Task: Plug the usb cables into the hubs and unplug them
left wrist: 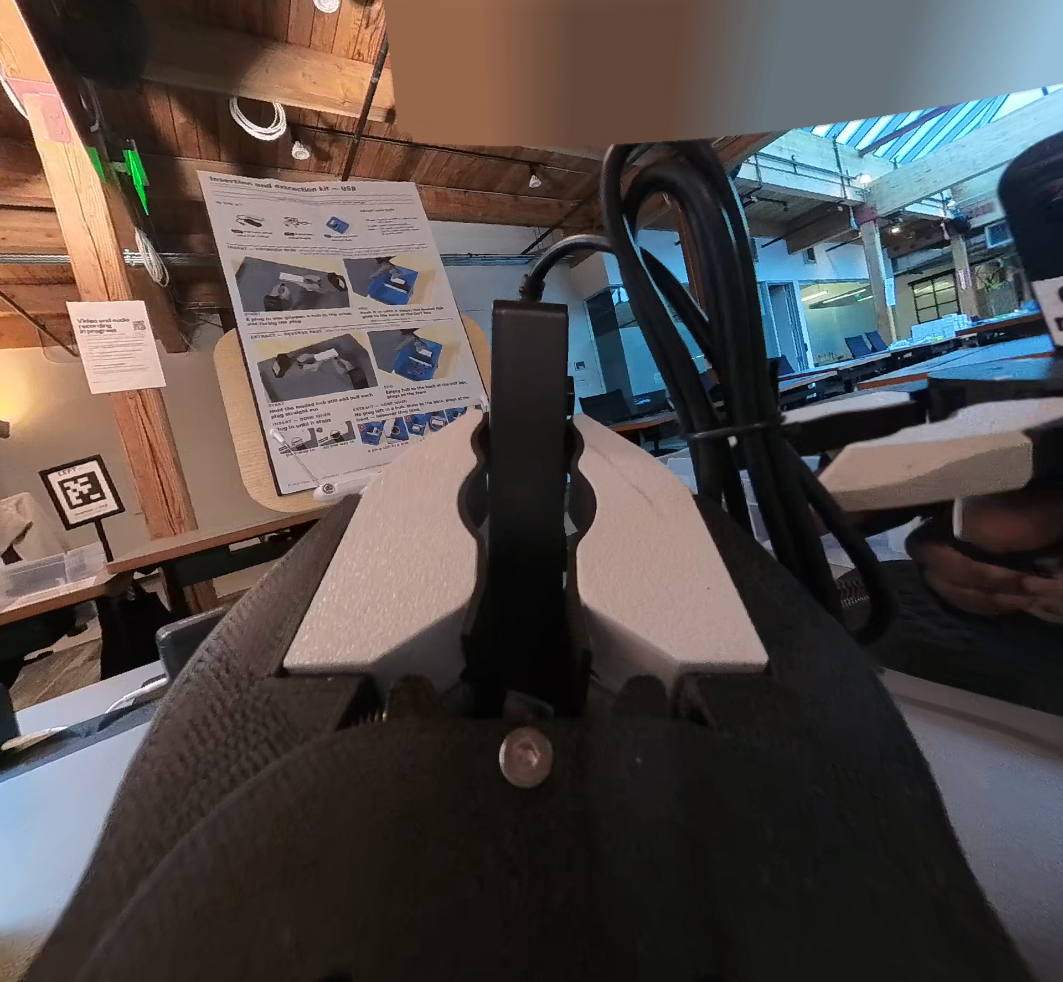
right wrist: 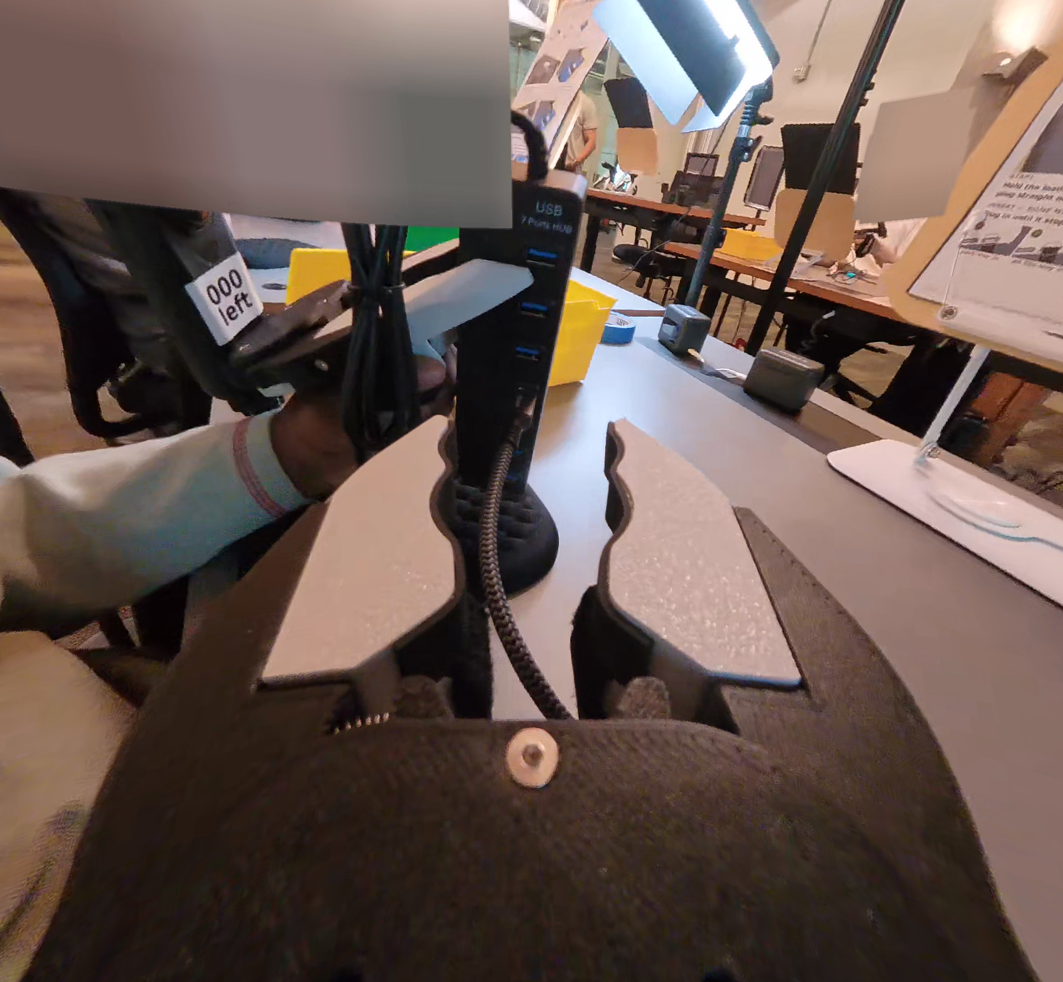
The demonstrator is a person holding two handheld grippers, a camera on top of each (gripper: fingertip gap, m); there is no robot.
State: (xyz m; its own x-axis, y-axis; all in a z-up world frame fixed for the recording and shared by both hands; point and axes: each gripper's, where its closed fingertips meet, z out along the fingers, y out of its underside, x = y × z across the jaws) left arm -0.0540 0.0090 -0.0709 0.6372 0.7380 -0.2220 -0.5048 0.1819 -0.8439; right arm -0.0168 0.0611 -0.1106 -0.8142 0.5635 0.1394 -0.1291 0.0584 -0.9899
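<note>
- Between the pale grey fingers of the left gripper [left wrist: 526,500] stood the tall black multi-port USB hub [right wrist: 520,333], held upright with the fingers clamped against its two sides.
- Its row of blue ports faced the right gripper [right wrist: 526,488], whose jaws stood apart with nothing clamped.
- A black braided USB cable [right wrist: 497,540] was plugged into a lower port of the hub and ran down between the right gripper's spread fingers toward the camera, touching neither as far as could be seen.
- A bundle of smooth black cable [left wrist: 730,379], cinched with a tie, hung just beside the hub.
- Below lay the dark grey tabletop [right wrist: 748,471], with a yellow plastic bin [right wrist: 578,330] and a roll of blue tape [right wrist: 620,328] behind the hub.
- An illustrated instruction sheet [left wrist: 339,321] stood on a stand farther back.
</note>
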